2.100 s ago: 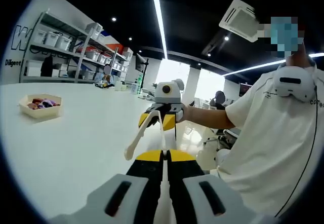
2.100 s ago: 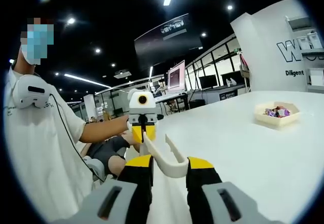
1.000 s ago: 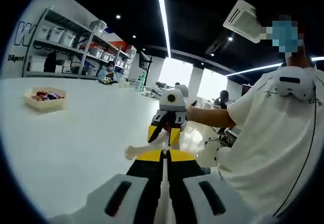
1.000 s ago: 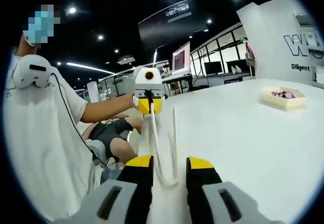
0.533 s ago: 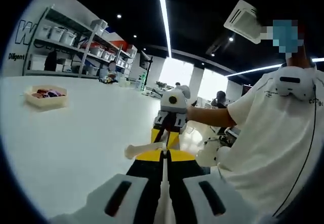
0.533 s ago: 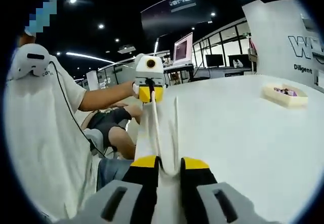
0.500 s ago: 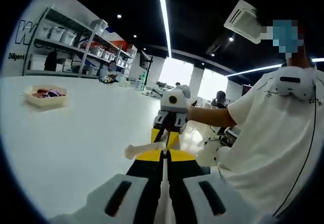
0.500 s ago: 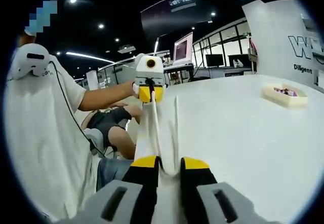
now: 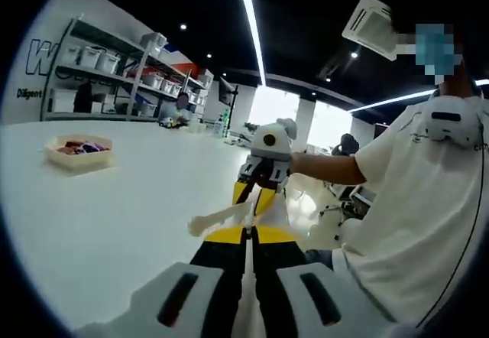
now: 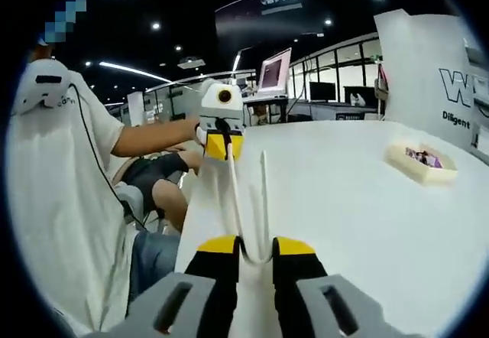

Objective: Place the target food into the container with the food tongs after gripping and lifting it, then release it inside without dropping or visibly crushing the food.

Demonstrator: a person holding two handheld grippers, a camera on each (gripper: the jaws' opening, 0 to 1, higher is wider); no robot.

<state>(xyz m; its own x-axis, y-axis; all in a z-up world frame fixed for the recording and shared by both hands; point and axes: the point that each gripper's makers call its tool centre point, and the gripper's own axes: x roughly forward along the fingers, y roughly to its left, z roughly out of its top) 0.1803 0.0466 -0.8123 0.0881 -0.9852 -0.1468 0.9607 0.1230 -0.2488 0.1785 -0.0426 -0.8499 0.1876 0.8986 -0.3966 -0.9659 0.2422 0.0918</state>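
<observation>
Tongs (image 10: 246, 200) clamped at hinge by my right gripper (image 10: 250, 248), arms spread, nothing between; left gripper (image 10: 216, 145) pinches one tip. Food tray (image 10: 421, 162) well apart across table (image 10: 344, 223). I'd free that tip first.

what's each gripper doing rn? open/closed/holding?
Left gripper: shut on the tip of one tongs arm.
Right gripper: shut on the tongs' hinge end.

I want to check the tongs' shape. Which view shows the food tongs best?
The right gripper view: the food tongs show both arms and the bend. The left gripper view shows them mostly end-on, partly hidden.
</observation>
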